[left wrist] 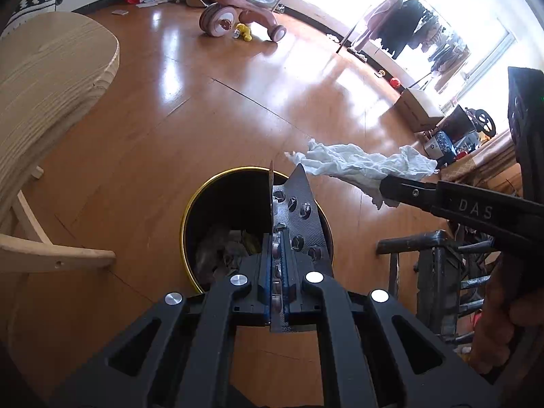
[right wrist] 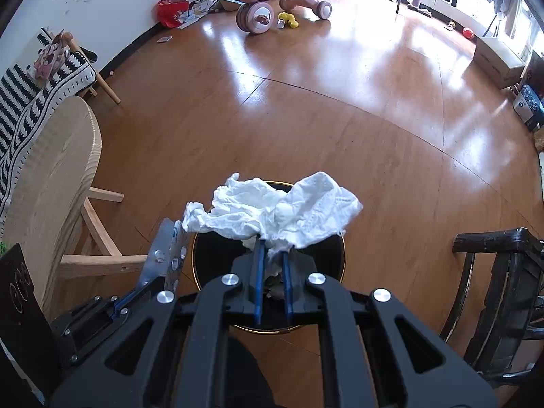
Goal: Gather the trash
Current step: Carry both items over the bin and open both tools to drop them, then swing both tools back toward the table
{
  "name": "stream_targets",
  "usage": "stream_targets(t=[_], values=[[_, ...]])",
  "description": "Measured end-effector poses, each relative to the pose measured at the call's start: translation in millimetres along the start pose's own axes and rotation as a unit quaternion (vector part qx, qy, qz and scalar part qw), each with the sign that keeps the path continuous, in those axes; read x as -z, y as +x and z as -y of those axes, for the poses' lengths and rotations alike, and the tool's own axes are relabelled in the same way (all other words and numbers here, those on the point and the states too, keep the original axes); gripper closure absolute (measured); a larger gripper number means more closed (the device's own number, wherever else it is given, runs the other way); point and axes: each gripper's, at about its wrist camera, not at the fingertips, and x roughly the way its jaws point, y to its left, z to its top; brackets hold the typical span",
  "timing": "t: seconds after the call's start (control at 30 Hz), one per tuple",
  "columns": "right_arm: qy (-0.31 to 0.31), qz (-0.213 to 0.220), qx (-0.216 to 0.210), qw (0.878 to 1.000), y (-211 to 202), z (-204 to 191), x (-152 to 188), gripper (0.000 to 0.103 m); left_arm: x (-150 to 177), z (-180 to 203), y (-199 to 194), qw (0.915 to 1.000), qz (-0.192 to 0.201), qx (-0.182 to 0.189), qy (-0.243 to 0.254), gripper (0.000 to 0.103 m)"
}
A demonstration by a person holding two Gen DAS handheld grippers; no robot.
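Note:
A black trash bin with a gold rim point(left wrist: 190, 210) stands on the wooden floor and holds some trash; in the right wrist view its rim point(right wrist: 341, 255) shows under the tissue. My left gripper point(left wrist: 277, 238) is shut on a silver pill blister pack point(left wrist: 299, 204) and holds it above the bin's opening. The pack also shows in the right wrist view point(right wrist: 163, 255). My right gripper point(right wrist: 272, 248) is shut on a crumpled white tissue point(right wrist: 272, 207) above the bin. The tissue point(left wrist: 353, 163) hangs right of the blister pack in the left wrist view.
A light wooden chair point(left wrist: 44, 95) stands left of the bin, a dark wooden chair point(right wrist: 499, 278) to its right. A pink tricycle point(right wrist: 272, 3), a yellow toy point(right wrist: 289, 18), a red bag point(right wrist: 170, 10) and boxes point(right wrist: 499, 61) lie far across the floor.

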Motion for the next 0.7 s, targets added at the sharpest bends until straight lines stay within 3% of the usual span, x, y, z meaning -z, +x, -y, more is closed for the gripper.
stream_targets(t=[0.17,0.2,0.27,0.3,0.33,0.53,0.7], values=[[0.005,0.002,0.013,1.000,-1.3,0.1,-2.0,0.093,1.3,-5.5,1.7,0.9998,-0.007,0.007,-0.016,0.098],[0.005,0.000,0.016,1.000,-0.7,0.1,-2.0,0.085,1.6,-7.1,1.6,0.9998,-0.008,0.005,-0.018,0.094],[0.010,0.002,0.016,1.000,-1.3,0.4,-1.8,0.051,2.3,-8.8,2.7,0.9998,-0.007,-0.001,-0.021,0.063],[0.010,0.005,0.016,1.000,-2.3,0.0,-1.4,0.032,2.8,-8.6,-0.9,0.9997,-0.003,-0.003,-0.025,0.037],[0.008,0.013,0.013,1.000,-5.4,-1.9,-1.3,0.032,3.4,-9.8,-3.1,0.9995,0.007,-0.004,-0.030,0.033],[0.002,0.026,0.003,1.000,-13.7,-14.0,-1.5,0.034,4.1,-9.2,-9.4,0.9996,0.007,-0.006,-0.026,0.033],[-0.005,0.056,-0.028,0.998,-27.8,-37.2,-5.1,0.033,4.5,-26.2,-48.1,0.9992,0.016,-0.035,-0.009,0.025]])
